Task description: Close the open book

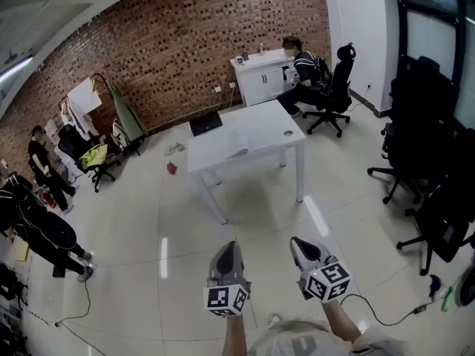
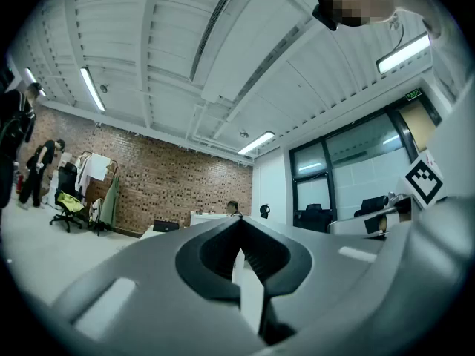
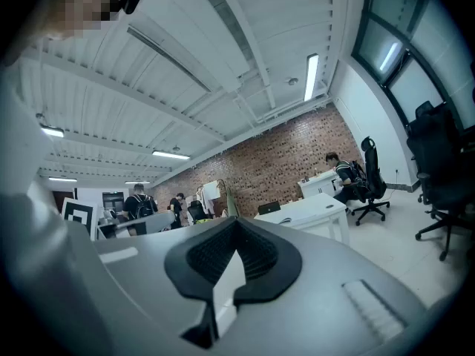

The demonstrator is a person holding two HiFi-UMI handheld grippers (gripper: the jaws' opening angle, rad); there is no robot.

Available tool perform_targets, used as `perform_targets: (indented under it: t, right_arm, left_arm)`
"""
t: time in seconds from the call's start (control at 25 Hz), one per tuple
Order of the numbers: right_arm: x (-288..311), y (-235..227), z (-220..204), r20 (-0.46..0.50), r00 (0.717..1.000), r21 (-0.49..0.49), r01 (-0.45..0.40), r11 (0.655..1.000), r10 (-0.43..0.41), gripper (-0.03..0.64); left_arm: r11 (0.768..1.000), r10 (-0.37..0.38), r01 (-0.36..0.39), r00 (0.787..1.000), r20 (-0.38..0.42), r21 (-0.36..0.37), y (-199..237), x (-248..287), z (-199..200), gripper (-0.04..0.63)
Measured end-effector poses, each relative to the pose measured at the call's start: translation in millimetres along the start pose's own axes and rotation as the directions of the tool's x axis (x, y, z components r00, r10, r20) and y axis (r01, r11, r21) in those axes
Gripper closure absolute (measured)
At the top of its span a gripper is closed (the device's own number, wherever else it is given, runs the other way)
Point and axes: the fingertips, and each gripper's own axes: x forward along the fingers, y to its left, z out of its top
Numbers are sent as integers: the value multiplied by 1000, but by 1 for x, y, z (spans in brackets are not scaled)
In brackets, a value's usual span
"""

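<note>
One white table (image 1: 261, 127) bearing open book (image 1: 243, 153), pale floor (image 1: 141, 221), brick wall (image 1: 185, 43)

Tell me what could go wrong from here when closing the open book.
The left gripper and right gripper are both shut and far from the book; shut jaws may only push it. The pale book barely shows against the white table. A floor cable could trip the person.

The white tabletop (image 1: 260, 121) stands mid-room on the pale floor (image 1: 148, 221). It carries an open book (image 1: 247, 152) near its front edge and a black laptop (image 1: 205, 123) at its far left corner. The left gripper (image 1: 229, 248) and right gripper (image 1: 296, 242) are side by side in the foreground, well apart from the tabletop.
</note>
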Motion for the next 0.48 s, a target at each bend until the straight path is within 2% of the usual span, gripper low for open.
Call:
perform_targets:
  t: [0.12, 0.36, 0.48]
  right_arm:
    - [0, -5, 2, 0, 1000, -9, -3, 1000, 3, 614]
    - [-7, -6, -2, -7, 1000, -15, -12, 1000, 12, 614]
    - [-11, -2, -2, -1, 1000, -5, -25, 1000, 25, 614]
  left_arm:
    - [1000, -14, 14, 1000, -9, -10, -9, 5, -3, 580]
    - [998, -17, 19, 999, -33, 57, -22, -1, -4, 580]
    - [999, -6, 7, 1000, -25, 54, -20, -6, 0, 580]
